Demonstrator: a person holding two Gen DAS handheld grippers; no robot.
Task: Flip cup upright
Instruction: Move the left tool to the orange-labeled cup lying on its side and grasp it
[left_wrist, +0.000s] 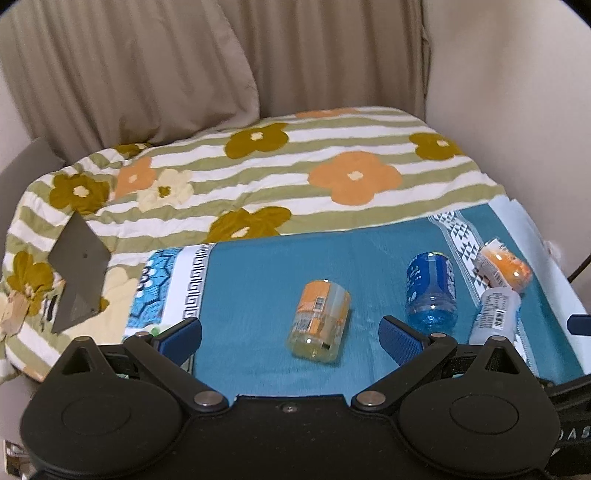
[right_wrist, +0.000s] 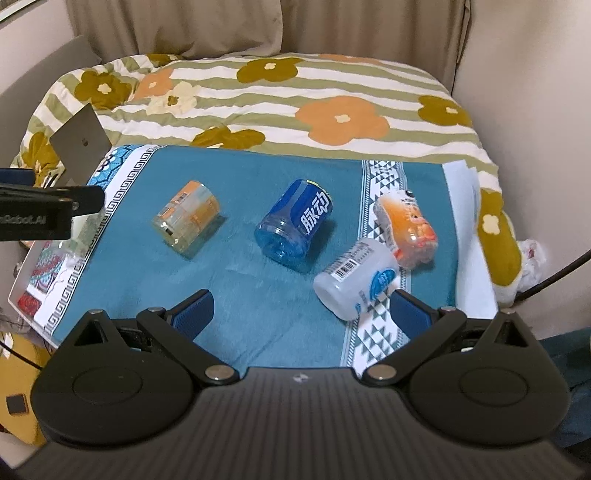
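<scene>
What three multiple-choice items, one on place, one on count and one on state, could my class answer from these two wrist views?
1. Where does the blue cup lie?
A. on the teal mat
B. on the flowered blanket
C. inside the right gripper

2. How many cups lie on the mat?
A. two
B. four
C. six

3. What state is the left gripper in?
A. shut on a cup
B. open, holding nothing
C. shut on nothing

Answers:
1 A: the blue cup rests on teal cloth, short of the blanket.
2 B: yellow cup, blue cup, orange cup and white cup, all on their sides.
3 B: its fingers stand wide apart, and the yellow cup lies free ahead of them.
</scene>
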